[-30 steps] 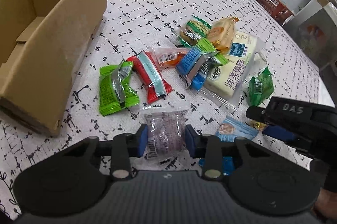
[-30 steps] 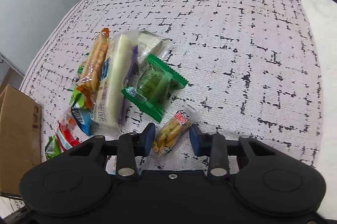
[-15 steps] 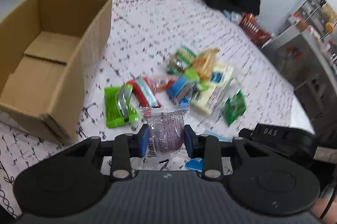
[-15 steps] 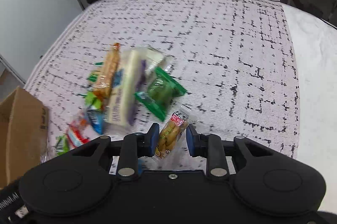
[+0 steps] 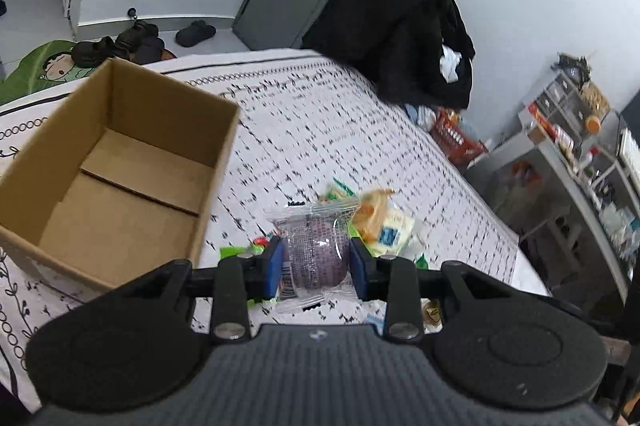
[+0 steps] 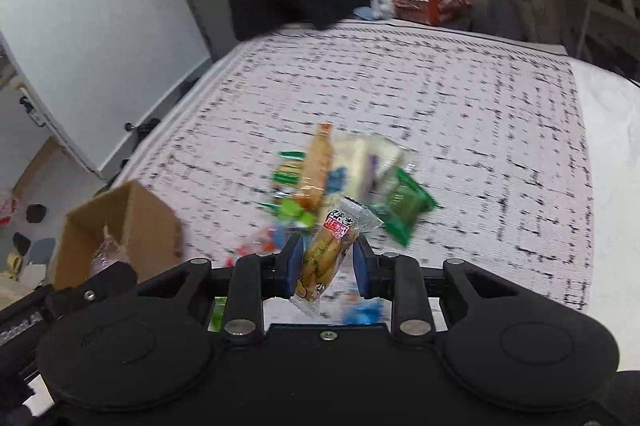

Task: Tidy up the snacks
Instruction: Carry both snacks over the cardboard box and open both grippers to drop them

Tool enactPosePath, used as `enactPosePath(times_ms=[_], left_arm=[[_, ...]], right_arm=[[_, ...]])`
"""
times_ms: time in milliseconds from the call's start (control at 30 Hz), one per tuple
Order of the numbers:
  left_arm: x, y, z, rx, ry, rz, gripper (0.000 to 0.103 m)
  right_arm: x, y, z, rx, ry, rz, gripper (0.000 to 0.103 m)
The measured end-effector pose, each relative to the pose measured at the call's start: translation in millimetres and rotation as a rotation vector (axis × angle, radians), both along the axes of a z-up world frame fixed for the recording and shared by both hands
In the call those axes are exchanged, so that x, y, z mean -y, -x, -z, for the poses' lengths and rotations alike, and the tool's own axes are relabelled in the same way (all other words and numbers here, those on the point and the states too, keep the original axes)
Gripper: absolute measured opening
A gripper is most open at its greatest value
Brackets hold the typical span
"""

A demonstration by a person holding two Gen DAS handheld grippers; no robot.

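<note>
- Purple snack pack [image 5: 316, 258]: long axis up the frame, pinched by the narrowly parted left gripper [image 5: 317, 266].
- Yellow snack stick pack [image 6: 326, 254]: leaning toward upper right, clamped in the right gripper [image 6: 326, 264], whose jaws have just been closing.

Even indoor daylight, fisheye views, motion blur

Snack pile [image 6: 336, 185] and patterned cloth [image 5: 320, 129] smear with motion; walls bow at the frame edges; shadows stay soft, no glare.
</note>
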State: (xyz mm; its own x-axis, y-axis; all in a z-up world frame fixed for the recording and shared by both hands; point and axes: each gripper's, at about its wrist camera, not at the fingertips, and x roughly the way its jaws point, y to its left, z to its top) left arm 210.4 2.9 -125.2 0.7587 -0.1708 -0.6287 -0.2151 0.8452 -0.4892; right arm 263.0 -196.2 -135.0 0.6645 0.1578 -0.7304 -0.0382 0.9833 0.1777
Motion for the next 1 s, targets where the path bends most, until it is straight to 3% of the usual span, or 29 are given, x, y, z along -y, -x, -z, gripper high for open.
enactPosePath(times_ms=[333, 633, 1000], left_arm=[[-38, 12, -14, 0.035, 0.010, -0.079, 0.034], [-67, 14, -12, 0.019, 0.032, -0.147, 0.034], [-96, 16, -2, -0.042, -0.001, -0.260, 0.034]], right_arm=[[-43, 6, -9, 0.000, -0.049, -0.084, 0.027], [-75, 9, -12, -0.002, -0.061, -0.152, 0.027], [-120, 9, -8, -0.040, -0.130, -0.231, 0.027]])
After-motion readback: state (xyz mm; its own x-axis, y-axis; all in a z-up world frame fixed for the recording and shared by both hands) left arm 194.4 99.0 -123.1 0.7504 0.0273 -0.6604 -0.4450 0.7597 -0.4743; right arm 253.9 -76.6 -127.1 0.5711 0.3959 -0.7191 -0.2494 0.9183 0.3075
